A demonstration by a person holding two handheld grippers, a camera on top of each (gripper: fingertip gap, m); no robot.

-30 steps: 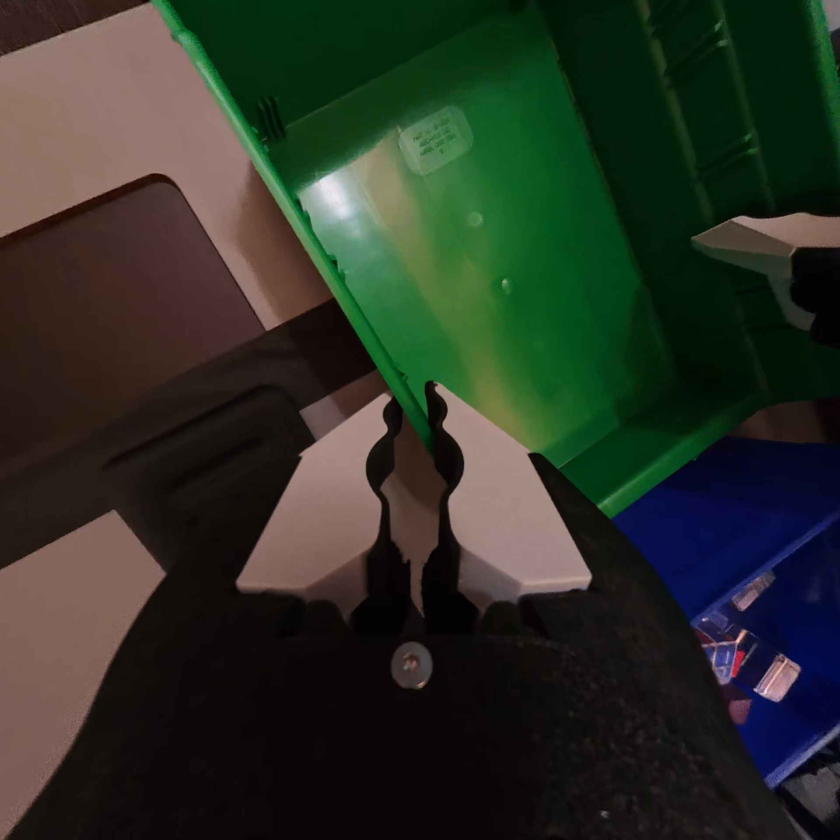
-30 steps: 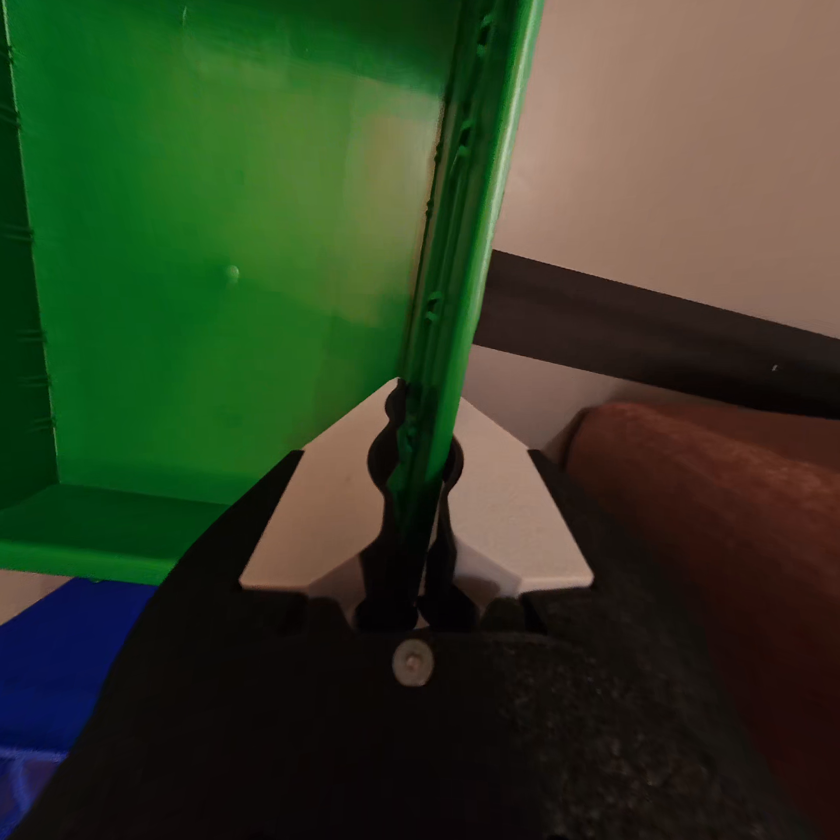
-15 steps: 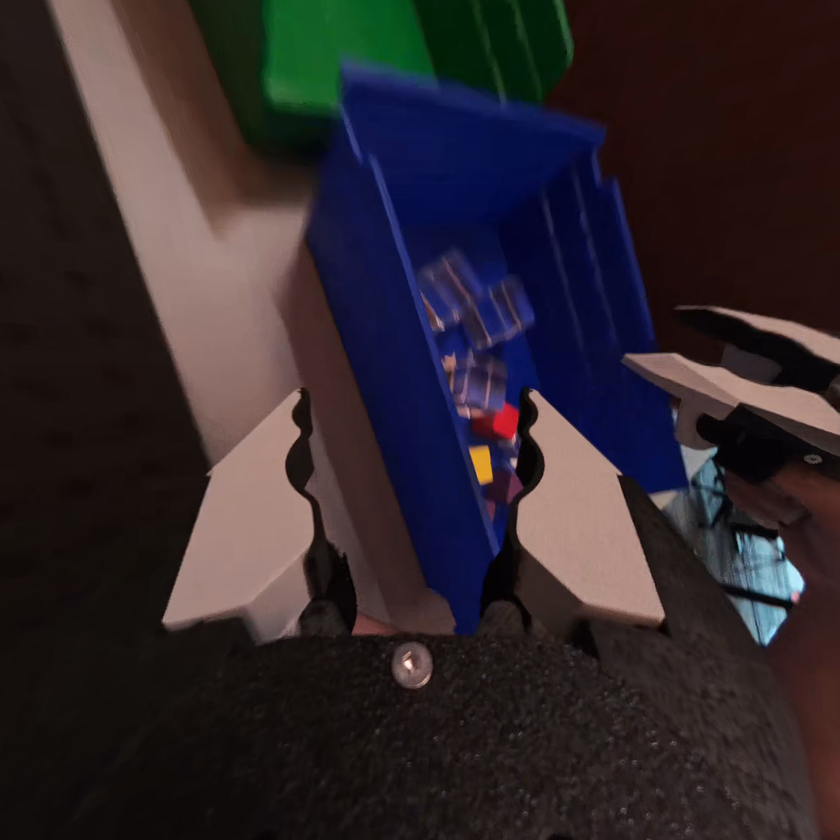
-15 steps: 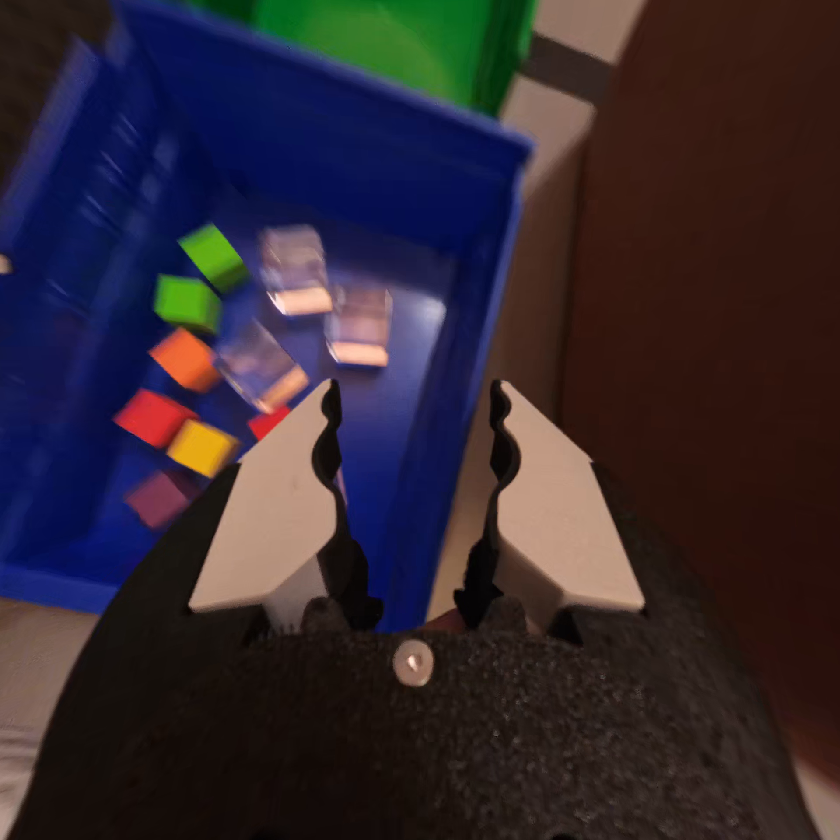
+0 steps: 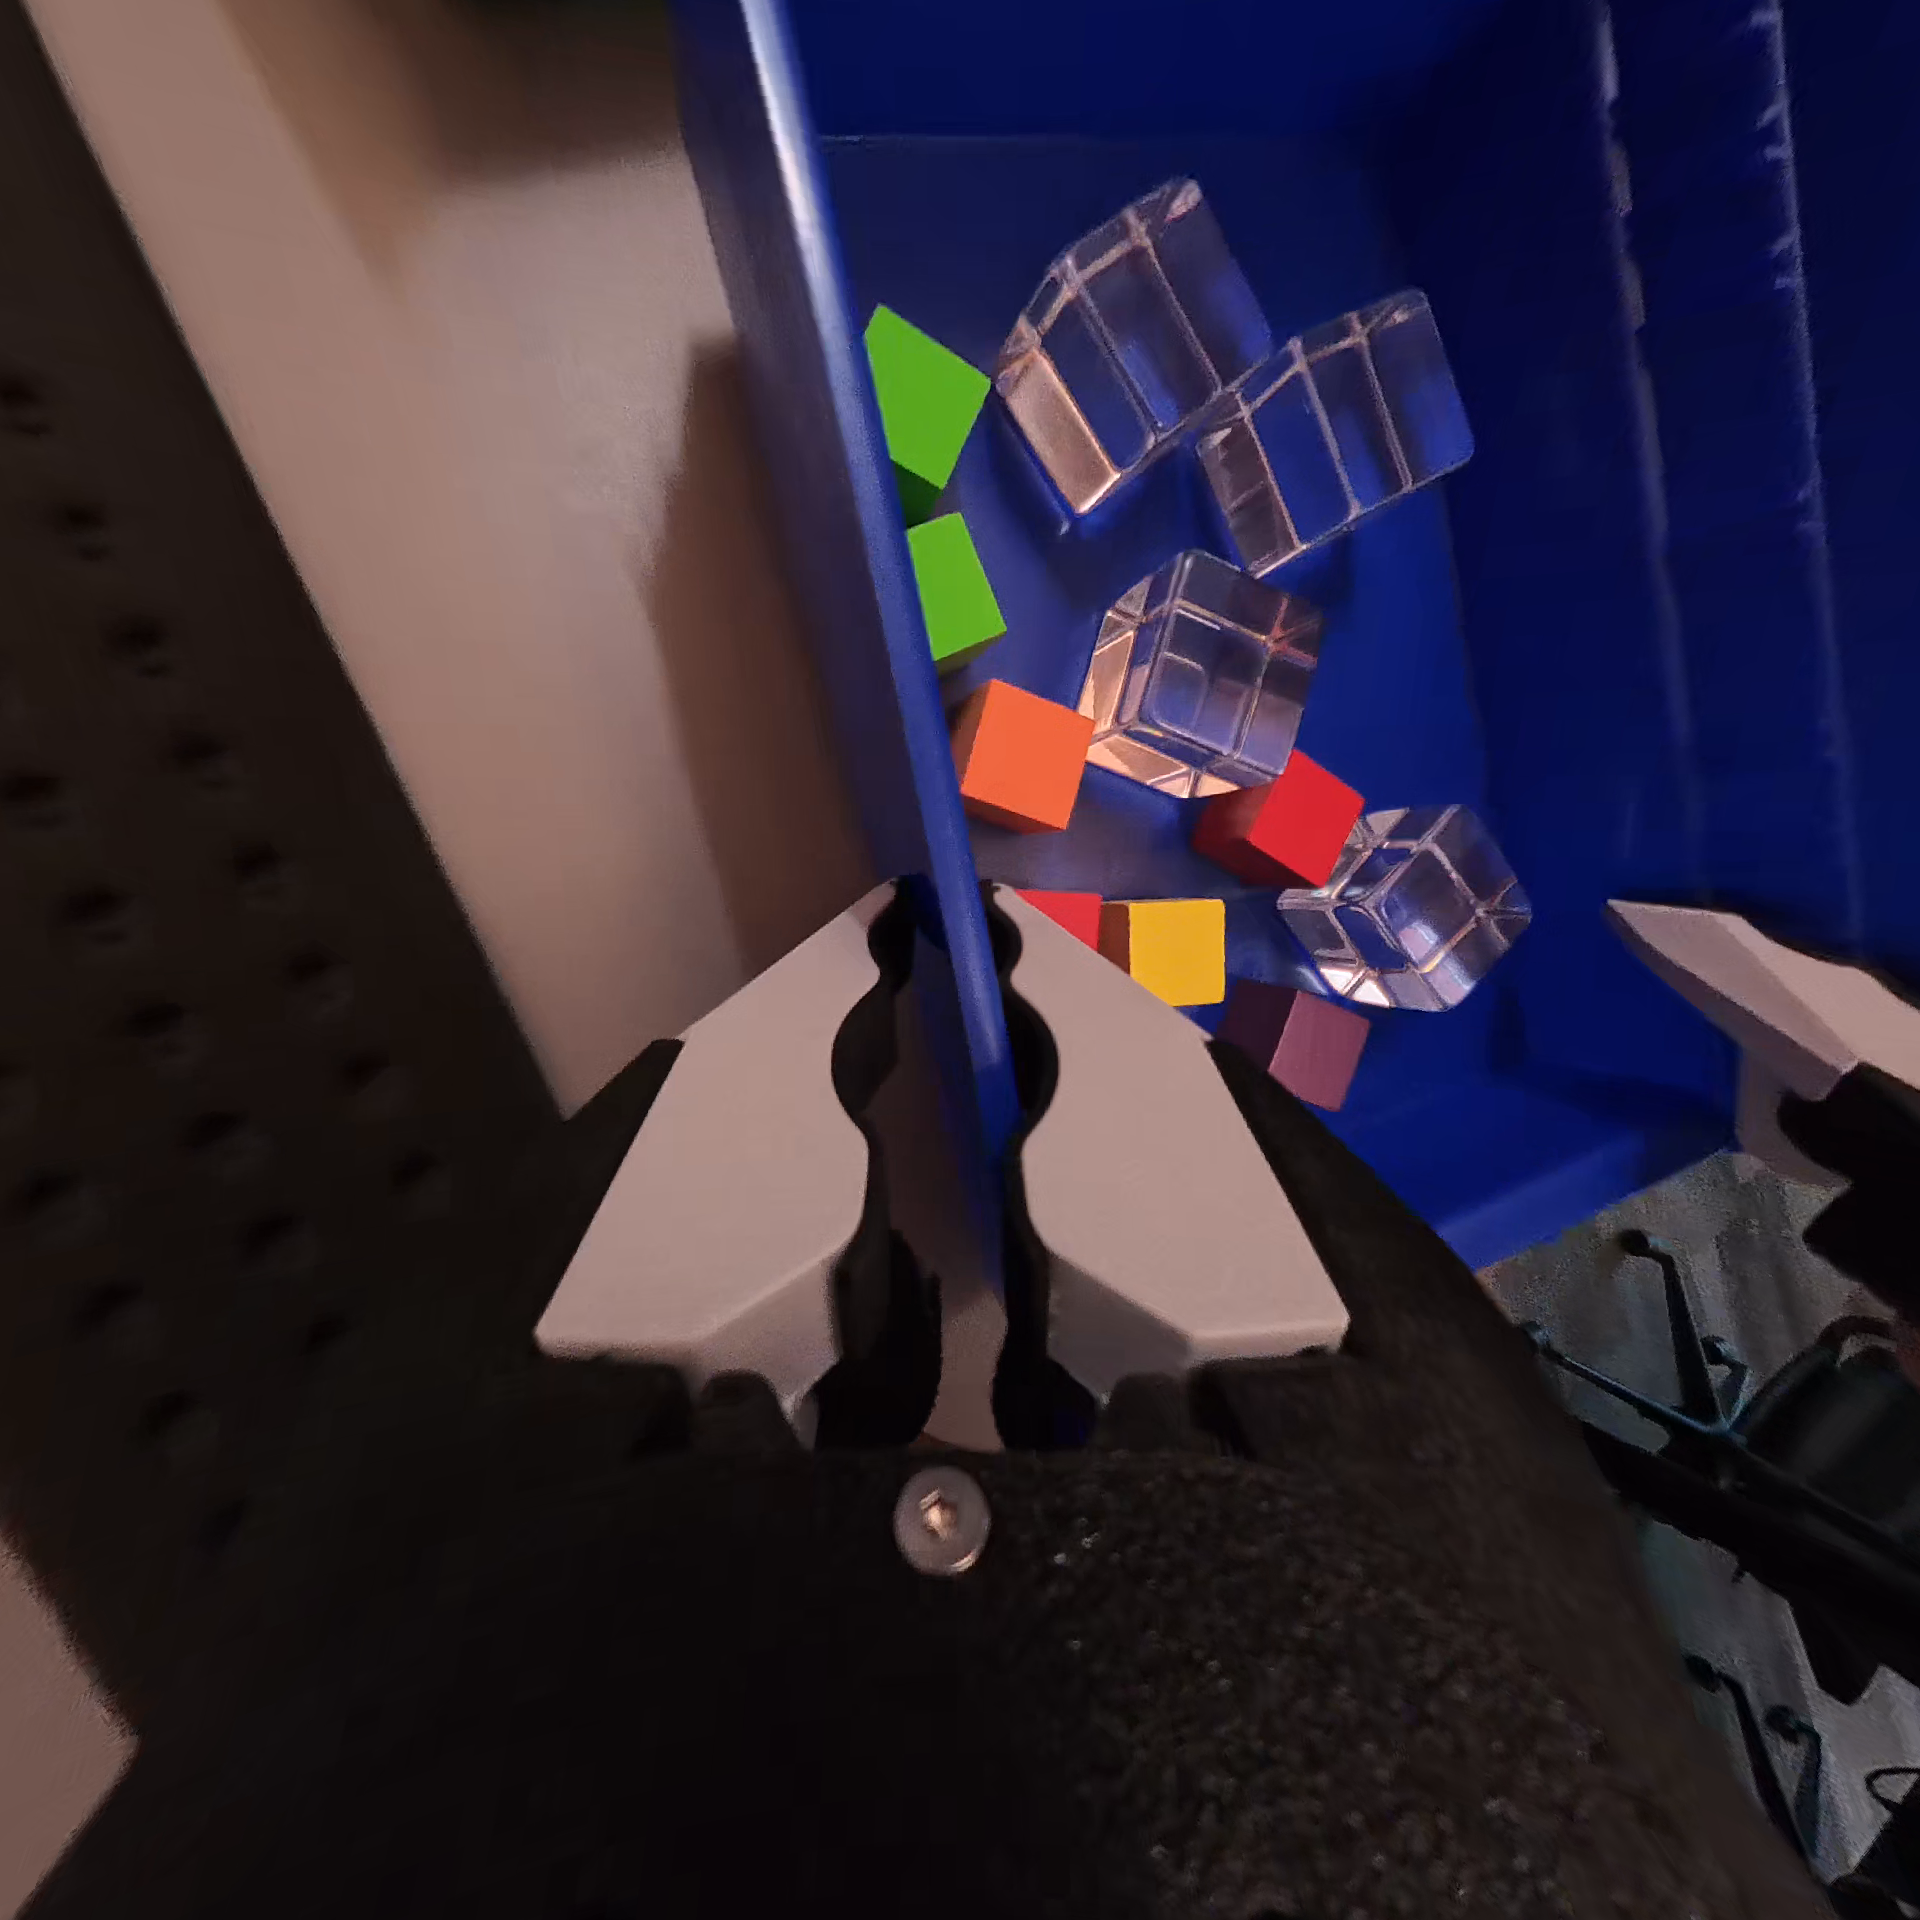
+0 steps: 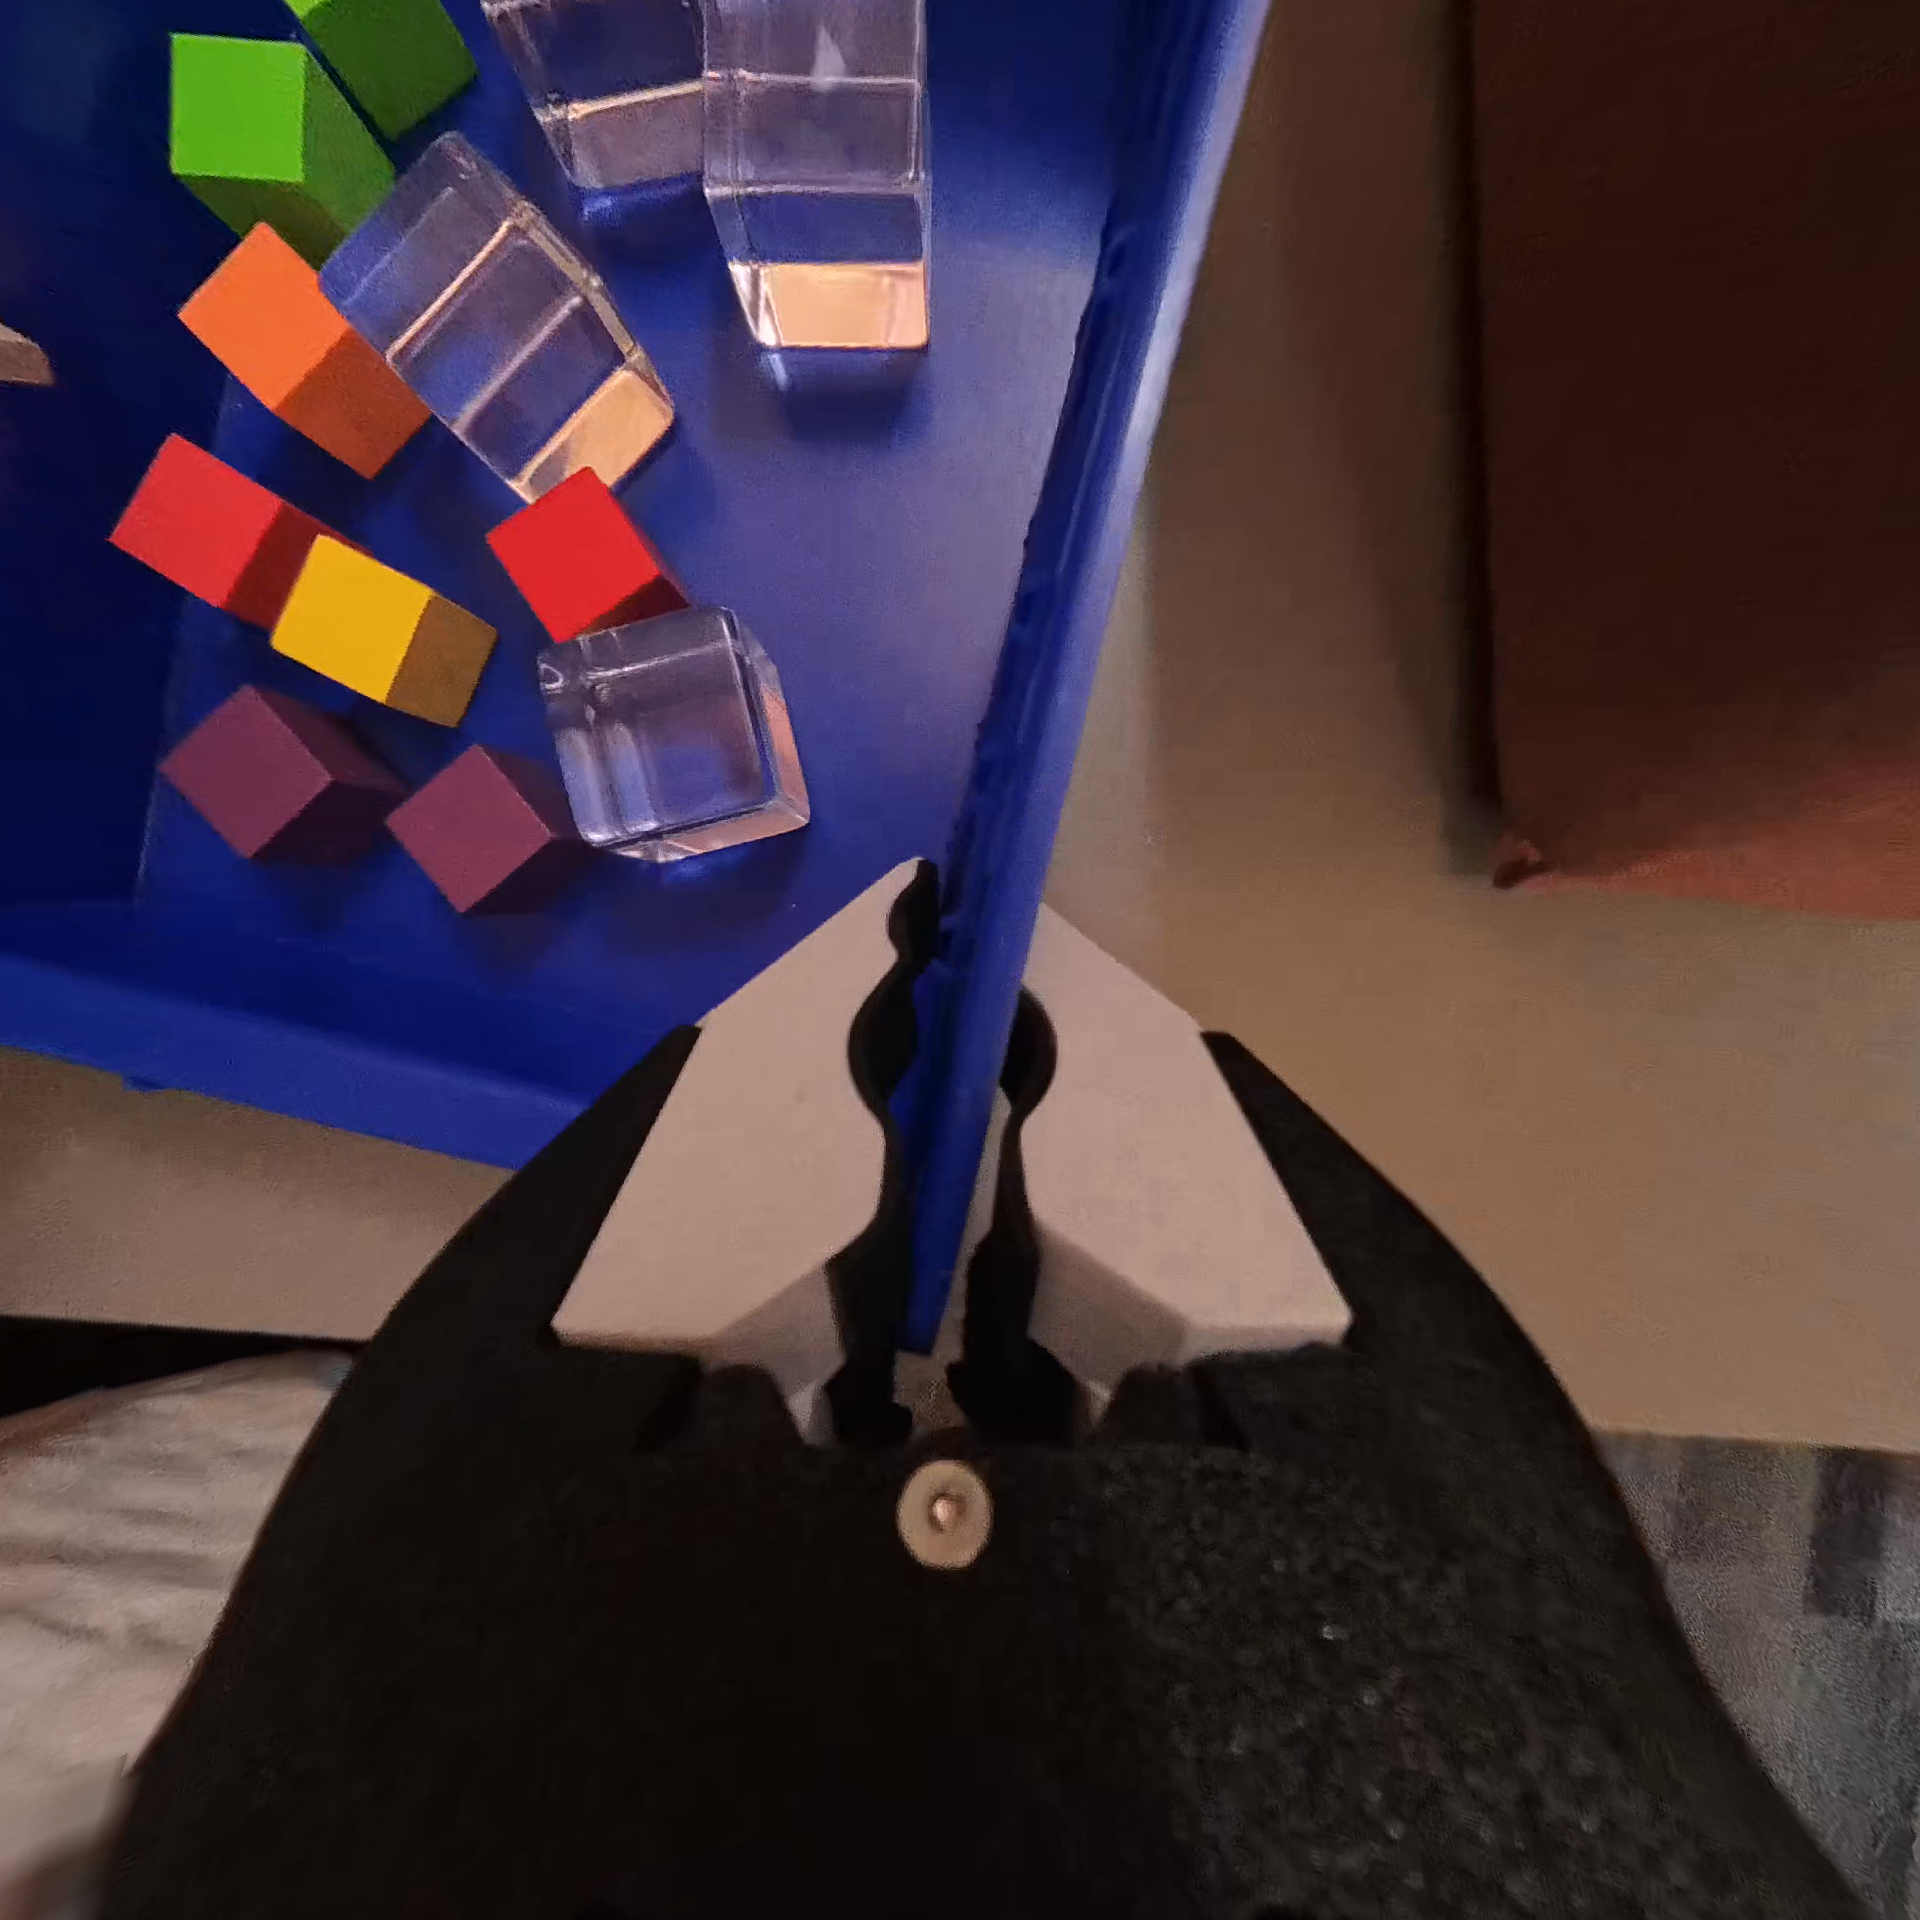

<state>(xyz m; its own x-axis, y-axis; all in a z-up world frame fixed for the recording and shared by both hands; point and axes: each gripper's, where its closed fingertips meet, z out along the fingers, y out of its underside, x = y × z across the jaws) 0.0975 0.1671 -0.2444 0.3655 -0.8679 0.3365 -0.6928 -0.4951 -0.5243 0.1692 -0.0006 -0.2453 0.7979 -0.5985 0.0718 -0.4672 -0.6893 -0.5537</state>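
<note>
A blue plastic bin (image 5: 1558, 520) holds several small coloured cubes and clear acrylic cubes (image 5: 1205, 675). My left gripper (image 5: 951, 904) is shut on the bin's left wall (image 5: 831, 468). My right gripper (image 6: 971, 883) is shut on the bin's right wall (image 6: 1101, 416). In the right wrist view the bin (image 6: 831, 582) shows green, orange, red, yellow and purple cubes (image 6: 353, 613) beside clear cubes (image 6: 675, 727). The right gripper's finger also shows at the right edge of the left wrist view (image 5: 1756, 987).
The bin rests on a pale beige surface (image 6: 1299, 727). A dark brown panel (image 6: 1704, 416) stands to the right of it. A dark perforated surface (image 5: 156, 831) lies to the left. Dark metal legs over a grey floor (image 5: 1714, 1403) show below the bin's near end.
Both grippers let go of the green bin's walls, opened, moved down to the blue bin and closed on its left and right walls.
</note>
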